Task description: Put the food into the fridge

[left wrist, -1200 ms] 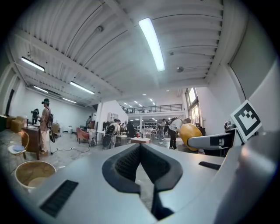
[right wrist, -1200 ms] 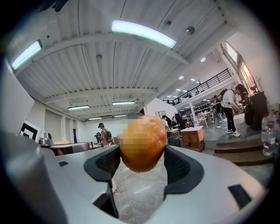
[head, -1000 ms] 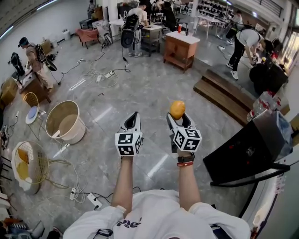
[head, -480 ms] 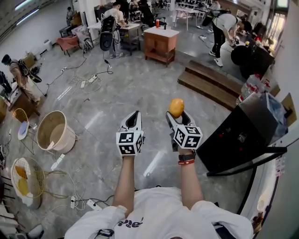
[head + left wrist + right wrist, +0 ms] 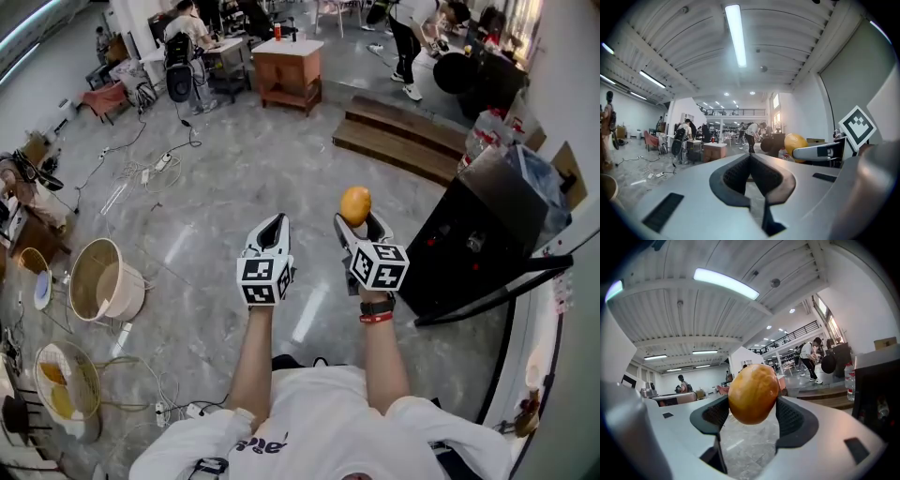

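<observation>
A round orange-yellow fruit is clamped between the tips of my right gripper, held out level at chest height over the grey floor. In the right gripper view the fruit fills the gap between the two dark pads. My left gripper is alongside to the left, jaws shut with nothing in them; its tips meet in the left gripper view, where the fruit shows at the right. A black box-like cabinet, possibly the fridge, stands just right of the right gripper.
Low wooden steps lie ahead on the right, with a wooden table beyond. A beige tub and a wire basket sit at the left. Cables trail over the floor. Several people work at the back.
Both grippers have travelled together across the floor. The black cabinet and the steps now sit closer, and the tub and basket have slid left and back. The grip on the fruit is unchanged.
</observation>
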The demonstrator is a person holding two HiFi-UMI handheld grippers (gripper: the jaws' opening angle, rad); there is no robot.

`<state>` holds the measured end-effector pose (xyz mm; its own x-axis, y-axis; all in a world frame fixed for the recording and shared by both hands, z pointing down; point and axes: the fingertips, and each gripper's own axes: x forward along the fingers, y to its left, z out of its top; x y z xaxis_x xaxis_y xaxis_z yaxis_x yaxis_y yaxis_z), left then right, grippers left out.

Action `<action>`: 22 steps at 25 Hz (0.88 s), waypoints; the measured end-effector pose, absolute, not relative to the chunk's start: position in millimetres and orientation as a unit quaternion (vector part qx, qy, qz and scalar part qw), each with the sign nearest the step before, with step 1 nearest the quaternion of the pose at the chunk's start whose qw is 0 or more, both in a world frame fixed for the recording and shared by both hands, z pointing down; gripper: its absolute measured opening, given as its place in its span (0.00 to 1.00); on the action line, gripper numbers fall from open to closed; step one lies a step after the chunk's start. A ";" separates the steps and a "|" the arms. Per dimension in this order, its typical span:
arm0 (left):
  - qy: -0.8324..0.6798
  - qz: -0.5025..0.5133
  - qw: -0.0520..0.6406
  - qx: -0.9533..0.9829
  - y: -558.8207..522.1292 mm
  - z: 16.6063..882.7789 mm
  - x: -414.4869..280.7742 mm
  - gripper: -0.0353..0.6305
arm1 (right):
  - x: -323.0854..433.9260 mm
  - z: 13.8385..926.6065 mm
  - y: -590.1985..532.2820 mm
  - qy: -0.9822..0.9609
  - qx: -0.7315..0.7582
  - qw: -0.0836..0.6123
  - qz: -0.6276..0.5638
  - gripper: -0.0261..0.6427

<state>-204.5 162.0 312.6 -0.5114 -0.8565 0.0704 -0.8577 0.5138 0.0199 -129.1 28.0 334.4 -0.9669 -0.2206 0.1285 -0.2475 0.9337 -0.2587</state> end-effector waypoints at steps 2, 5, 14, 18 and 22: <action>-0.861 0.014 0.038 0.507 148.6 313.3 -199.5 0.08 | -122.2 336.1 18.8 -0.980 0.132 0.048 0.144 0.52; -0.845 0.022 0.038 0.532 124.6 313.7 -193.6 0.08 | -112.1 339.9 2.3 -0.975 0.155 0.044 0.153 0.52; -0.774 0.030 0.039 0.631 13.7 313.8 -168.6 0.08 | -74.6 338.9 -77.0 -0.954 0.254 0.035 0.155 0.52; -0.729 0.031 0.045 0.682 -45.1 311.2 -152.2 0.08 | -51.8 335.2 -121.5 -0.936 0.313 0.031 0.160 0.52; -0.687 0.030 0.048 0.725 -96.5 317.0 -139.1 0.08 | -38.0 339.8 -153.7 -0.920 0.358 0.028 0.160 0.52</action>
<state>-139.1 -96.5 317.0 0.0554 -0.9925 0.1090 -0.9982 -0.0526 0.0281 -38.0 -153.7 339.8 -0.7419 -0.6496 0.1657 -0.6675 0.6926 -0.2733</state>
